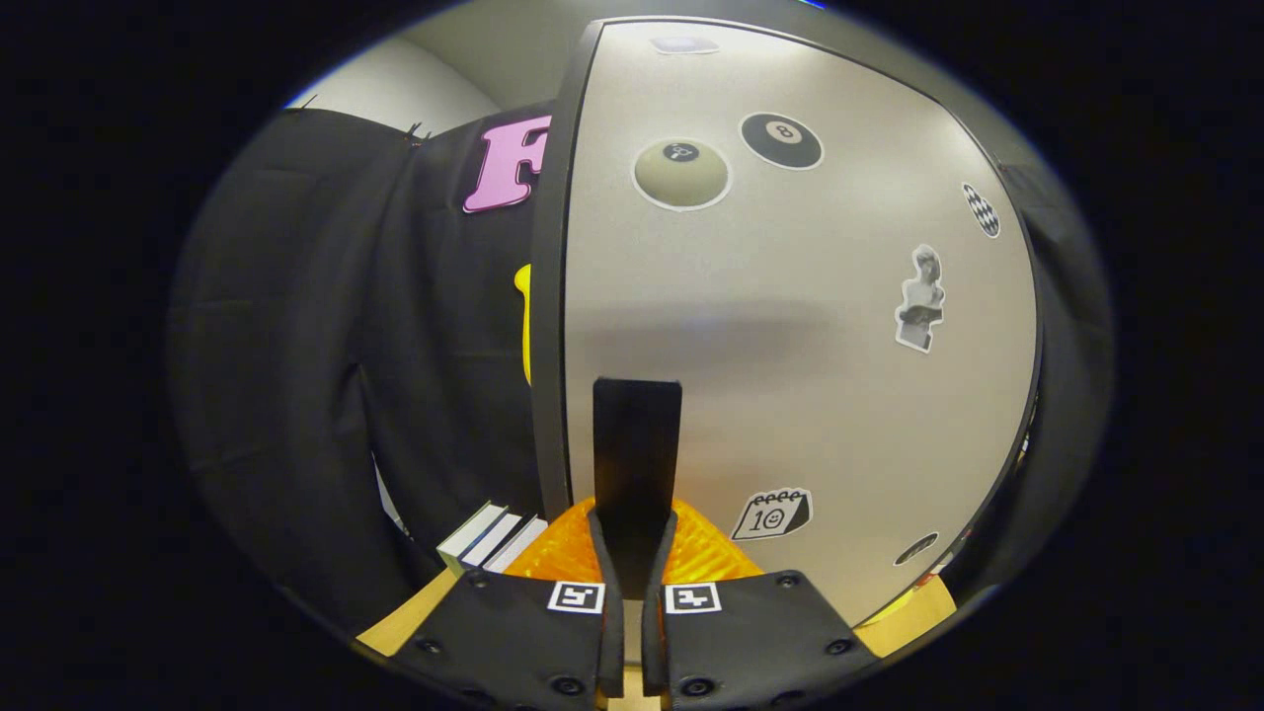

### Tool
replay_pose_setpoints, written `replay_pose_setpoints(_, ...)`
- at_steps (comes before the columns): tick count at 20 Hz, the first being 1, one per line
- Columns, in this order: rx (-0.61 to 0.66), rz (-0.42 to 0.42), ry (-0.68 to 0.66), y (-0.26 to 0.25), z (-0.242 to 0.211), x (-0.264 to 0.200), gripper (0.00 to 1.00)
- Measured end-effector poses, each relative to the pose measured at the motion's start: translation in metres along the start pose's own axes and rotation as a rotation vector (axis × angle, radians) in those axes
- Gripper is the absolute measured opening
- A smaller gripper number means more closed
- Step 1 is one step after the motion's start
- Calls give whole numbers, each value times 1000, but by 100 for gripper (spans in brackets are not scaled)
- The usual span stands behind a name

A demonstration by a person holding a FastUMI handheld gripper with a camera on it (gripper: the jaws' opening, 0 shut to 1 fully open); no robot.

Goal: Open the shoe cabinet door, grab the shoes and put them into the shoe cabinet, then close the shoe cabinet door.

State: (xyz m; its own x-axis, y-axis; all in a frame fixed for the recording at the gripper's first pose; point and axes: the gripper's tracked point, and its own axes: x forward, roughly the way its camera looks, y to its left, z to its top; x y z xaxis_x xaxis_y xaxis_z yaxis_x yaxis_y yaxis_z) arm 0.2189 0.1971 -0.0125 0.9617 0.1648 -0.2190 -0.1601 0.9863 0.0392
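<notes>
The shoe cabinet door (790,326) stands close in front of me, a pale grey panel in a dark frame with several stickers on it. A flat black handle (637,444) sticks out from the door's lower part and runs down between my fingers. My gripper (633,538) is shut on that handle, both fingers pressing its sides. The door's left edge (548,346) stands against the black cloth behind it. I cannot tell how far the door is swung.
Black cloth hangs to the left of the door and beyond its right edge. A white slatted object (489,538) lies low, just left of my fingers. A wooden surface (410,620) runs under the gripper.
</notes>
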Motion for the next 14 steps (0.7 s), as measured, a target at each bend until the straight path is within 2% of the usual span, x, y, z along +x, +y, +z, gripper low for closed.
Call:
replay_pose_setpoints(2, -7, 9, -1, -1, -2, -4, 8)
replay_pose_setpoints(9, -43, 109, 1, -2, -6, -55, 8)
replay_pose_setpoints(14, -84, 108, -33, -15, -7, -75, 8)
